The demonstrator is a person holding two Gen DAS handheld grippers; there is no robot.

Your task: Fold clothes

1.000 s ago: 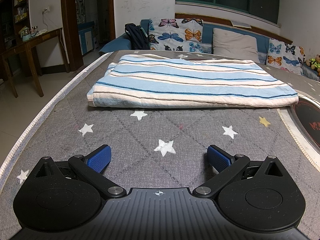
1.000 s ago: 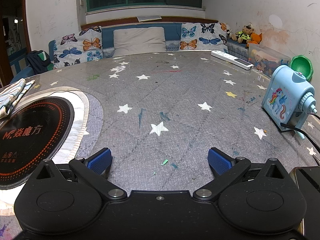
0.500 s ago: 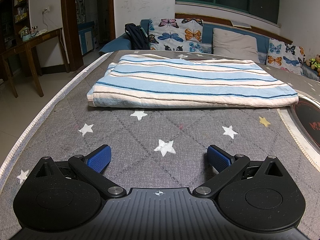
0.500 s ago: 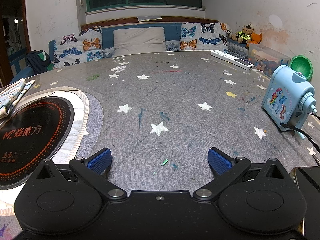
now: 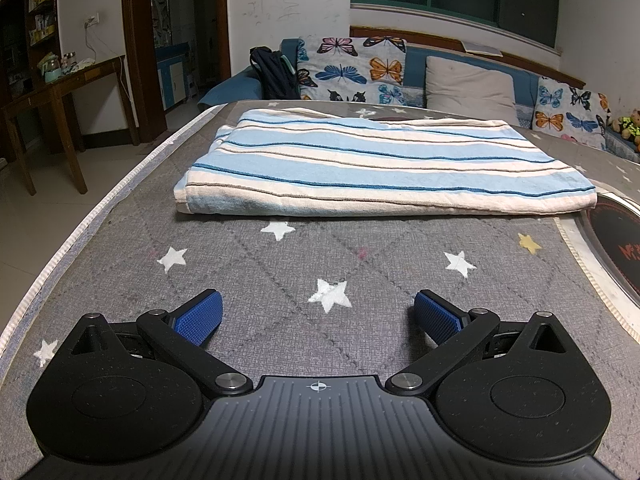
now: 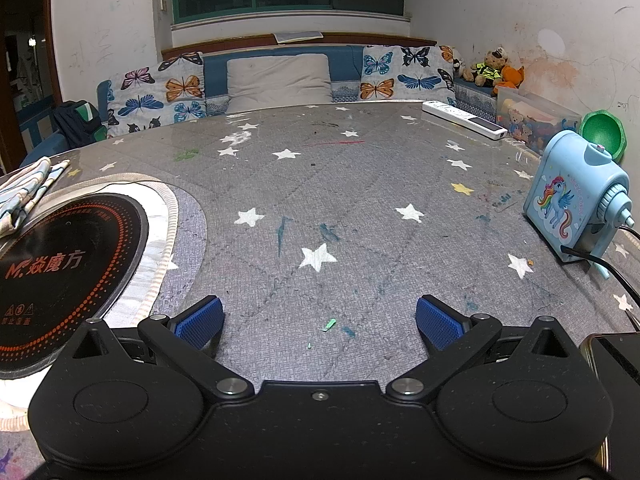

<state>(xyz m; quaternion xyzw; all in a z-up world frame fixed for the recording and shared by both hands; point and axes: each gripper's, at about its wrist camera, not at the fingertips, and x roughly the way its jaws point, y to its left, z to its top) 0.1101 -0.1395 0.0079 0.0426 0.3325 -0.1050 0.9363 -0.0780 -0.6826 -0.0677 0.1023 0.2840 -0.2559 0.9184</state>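
**Striped cloth folded on the table, both grippers wide and empty**

Striped cloth (image 5: pixel 384 168), banded in pale blue and cream with thin dark lines, is seen lying folded flat on the grey star-printed table cover (image 5: pixel 320 248). It is placed toward the far half of the table in the left wrist view, its near folded edge facing the camera and its right end reaching the rim of the black round hotplate (image 5: pixel 616 248). In the right wrist view only an end of the cloth (image 6: pixel 28 188) is shown, at the far left, beside the hotplate (image 6: pixel 68 264).

The left gripper (image 5: pixel 316 312) is held low over the cover, well short of the cloth, its blue pads (image 5: pixel 198 318) spread wide with nothing between them. The right gripper (image 6: pixel 320 316) is likewise spread wide and empty, over bare cover to the right of the hotplate. A blue unicorn-printed pencil sharpener (image 6: pixel 576 200) and a white remote control (image 6: pixel 464 120) are seen at the right side of the table.
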